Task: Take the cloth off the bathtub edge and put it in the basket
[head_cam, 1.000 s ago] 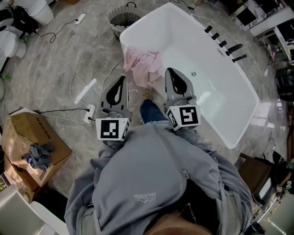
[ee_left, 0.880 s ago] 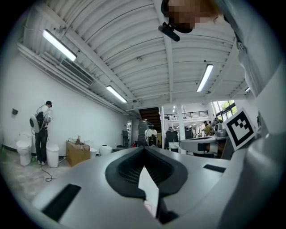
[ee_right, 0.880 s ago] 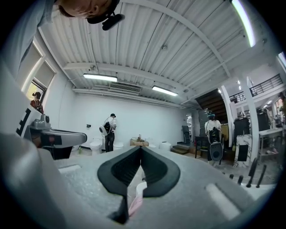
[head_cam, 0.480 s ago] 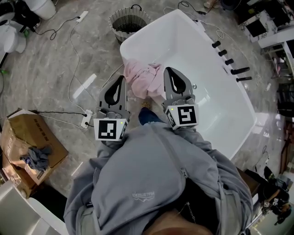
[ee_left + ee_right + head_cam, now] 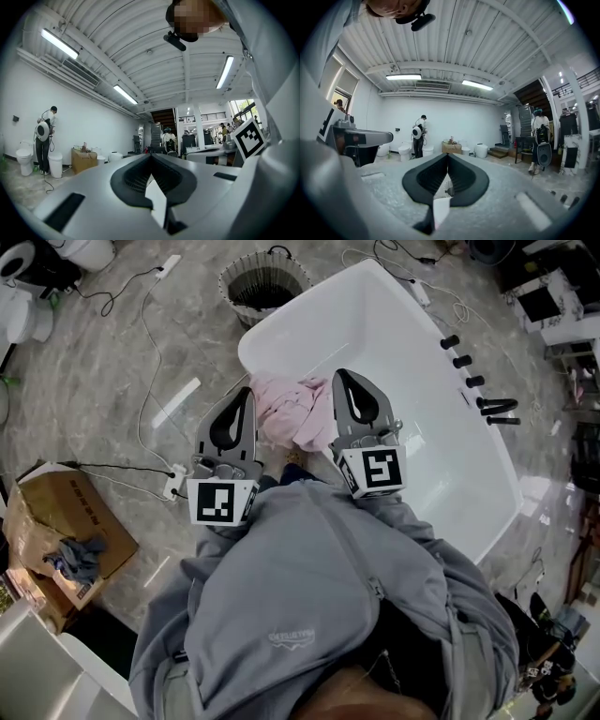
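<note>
Overhead, left gripper (image 5: 247, 395) and right gripper (image 5: 340, 378) are pressed together; cloth (image 5: 292, 413) drapes bathtub (image 5: 375, 338) rim.

The pink crumpled cloth (image 5: 295, 413) is partly hidden behind the right gripper (image 5: 339, 374). The near rim of the white bathtub (image 5: 403, 362) is covered by a grey sleeve (image 5: 422, 549). The black fittings (image 5: 476, 382) on the far rim are too small to identify.

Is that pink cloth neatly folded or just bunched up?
Bunched up: the pink cloth lies crumpled in uneven folds, draped over the edge of the bathtub.
</note>
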A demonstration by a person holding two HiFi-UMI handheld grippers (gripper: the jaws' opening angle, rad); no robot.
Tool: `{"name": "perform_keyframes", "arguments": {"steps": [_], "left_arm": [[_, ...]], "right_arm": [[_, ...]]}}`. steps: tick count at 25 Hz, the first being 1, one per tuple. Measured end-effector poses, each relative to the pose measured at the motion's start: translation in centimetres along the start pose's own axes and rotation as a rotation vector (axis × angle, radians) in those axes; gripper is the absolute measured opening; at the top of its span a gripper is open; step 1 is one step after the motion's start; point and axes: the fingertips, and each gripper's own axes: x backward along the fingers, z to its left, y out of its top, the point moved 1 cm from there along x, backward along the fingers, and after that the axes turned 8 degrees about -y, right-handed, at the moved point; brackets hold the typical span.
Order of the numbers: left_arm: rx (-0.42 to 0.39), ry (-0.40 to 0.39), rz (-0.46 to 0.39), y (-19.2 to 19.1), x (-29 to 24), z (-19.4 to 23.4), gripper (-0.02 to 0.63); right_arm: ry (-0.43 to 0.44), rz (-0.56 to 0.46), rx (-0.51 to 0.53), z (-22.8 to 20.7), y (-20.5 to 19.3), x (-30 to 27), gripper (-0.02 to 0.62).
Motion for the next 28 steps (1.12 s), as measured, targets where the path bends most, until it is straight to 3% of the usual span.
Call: {"name": "perform_keyframes", "arguments": {"steps": [7,17,28], "left_arm": [[0.003,-0.022,0.014,-0.9,-1.7,-0.1,0.006],[-0.011,-0.082,0.052,-0.8,-3.2,0.1,0.006],[-0.014,-0.187,0.101,-3.1,-6.6,0.5,0.006]], "right_arm": [[-0.004,0.009,0.015,-1.3,-1.0,-0.8,0.005],[-0.081,0.018,-0.008,-2.1,-0.6,-0.5,0.005],[-0.149,0.033,-0.043,-3.1,-2.5,-1.9,0.005]]}}
